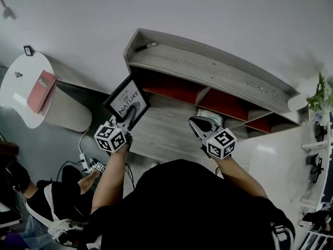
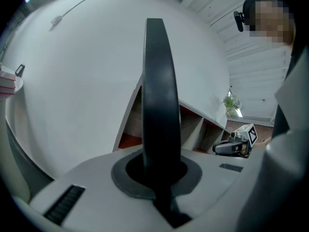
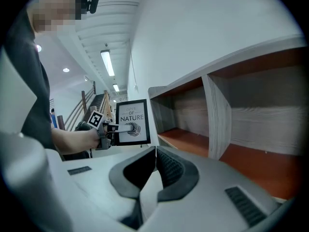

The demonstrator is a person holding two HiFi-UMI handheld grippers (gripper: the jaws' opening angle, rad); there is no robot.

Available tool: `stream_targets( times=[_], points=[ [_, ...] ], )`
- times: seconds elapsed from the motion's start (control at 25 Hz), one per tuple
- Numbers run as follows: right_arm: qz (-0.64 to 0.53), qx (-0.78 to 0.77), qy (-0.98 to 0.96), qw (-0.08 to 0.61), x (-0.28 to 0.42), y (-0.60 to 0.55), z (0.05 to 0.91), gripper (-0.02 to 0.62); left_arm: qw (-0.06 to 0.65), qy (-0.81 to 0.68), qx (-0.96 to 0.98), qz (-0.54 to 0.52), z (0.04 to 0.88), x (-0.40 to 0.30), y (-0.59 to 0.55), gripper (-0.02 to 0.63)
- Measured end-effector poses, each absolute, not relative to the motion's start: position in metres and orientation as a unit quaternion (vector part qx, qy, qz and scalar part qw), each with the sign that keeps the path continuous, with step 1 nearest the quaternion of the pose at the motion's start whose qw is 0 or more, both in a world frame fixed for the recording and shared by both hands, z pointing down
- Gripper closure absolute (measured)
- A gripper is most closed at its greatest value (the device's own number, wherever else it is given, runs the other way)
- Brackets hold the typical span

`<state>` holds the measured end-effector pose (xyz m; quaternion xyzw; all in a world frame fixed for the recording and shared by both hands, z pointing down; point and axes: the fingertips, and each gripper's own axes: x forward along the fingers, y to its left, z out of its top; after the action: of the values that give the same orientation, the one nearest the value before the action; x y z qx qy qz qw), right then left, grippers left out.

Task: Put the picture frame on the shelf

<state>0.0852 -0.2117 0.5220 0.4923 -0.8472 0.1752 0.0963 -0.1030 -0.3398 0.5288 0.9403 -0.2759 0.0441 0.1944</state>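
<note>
Picture frame held in the air at the left end of the shelf, not yet set down.
Grey wood-grain shelf (image 1: pixel 208 72) with red-lined compartments stands against the white wall. A round white table (image 1: pixel 21 95) is well off to its left. The black picture frame (image 1: pixel 122 95), its print reading "OF NATURE", is tilted just in front of the leftmost compartment, clear of every board. The left gripper (image 1: pixel 131 111) is clamped on one edge of the frame, which runs between its jaws. The right gripper (image 1: pixel 196 124) has its jaws pressed together with nothing between them. It is near the middle compartments, apart from the frame. A red book (image 1: pixel 41 91) lies on the table. A small dark pen-like item (image 1: pixel 145 47) lies on the shelf top.
</note>
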Motion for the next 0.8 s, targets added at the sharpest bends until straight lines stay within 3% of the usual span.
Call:
stream_targets(
  times=[0.8],
  points=[
    [0.190,0.489,-0.846,0.095,0.088,-0.217,0.531,0.580,0.183,-0.298,0.936,0.038,0.534,-0.080,-0.376,0.578]
  ],
)
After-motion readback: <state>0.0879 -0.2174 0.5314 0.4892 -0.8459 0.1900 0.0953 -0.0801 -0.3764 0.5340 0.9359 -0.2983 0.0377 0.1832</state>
